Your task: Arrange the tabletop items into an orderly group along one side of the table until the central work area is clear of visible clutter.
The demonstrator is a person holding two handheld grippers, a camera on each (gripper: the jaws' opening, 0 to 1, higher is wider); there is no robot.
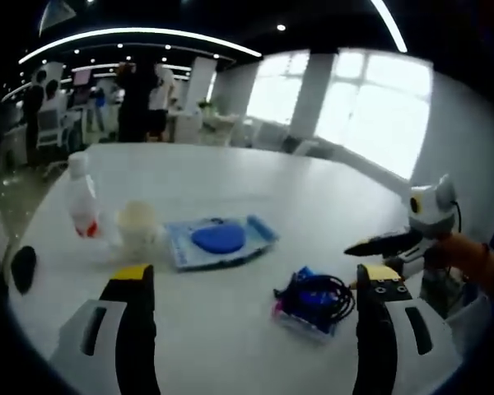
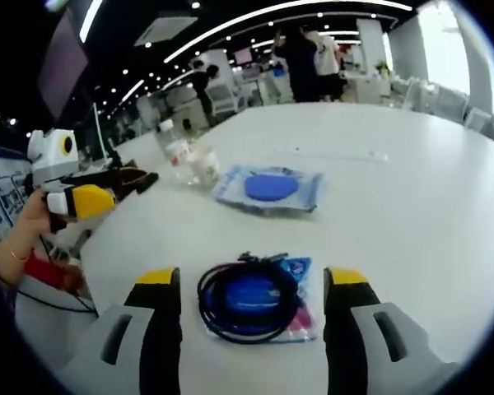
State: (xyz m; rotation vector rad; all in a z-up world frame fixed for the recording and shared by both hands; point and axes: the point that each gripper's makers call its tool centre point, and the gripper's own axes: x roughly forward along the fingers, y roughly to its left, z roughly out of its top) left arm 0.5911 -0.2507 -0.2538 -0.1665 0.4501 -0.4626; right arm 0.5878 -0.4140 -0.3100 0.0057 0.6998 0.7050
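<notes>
The right gripper has its jaws spread wide and empty, one on each side of the cable packet, a coil of black cable on a blue bag that lies flat on the white table near the person's edge. The left gripper is also wide apart and holds nothing; it hangs above the table, with the same cable packet just inside its right jaw. The main risk, as a judgement, is that the jaws close on the loose loop alone, so the bag slides out or the coil opens and spreads more clutter. The thin bag may also slip flat under the jaws. Farther away, the blue disc in its clear bag, the pale cup and the small bottle stand close together, so a wide sweep could knock the bottle over. The left gripper view alone shows a dark object at the left table edge.
</notes>
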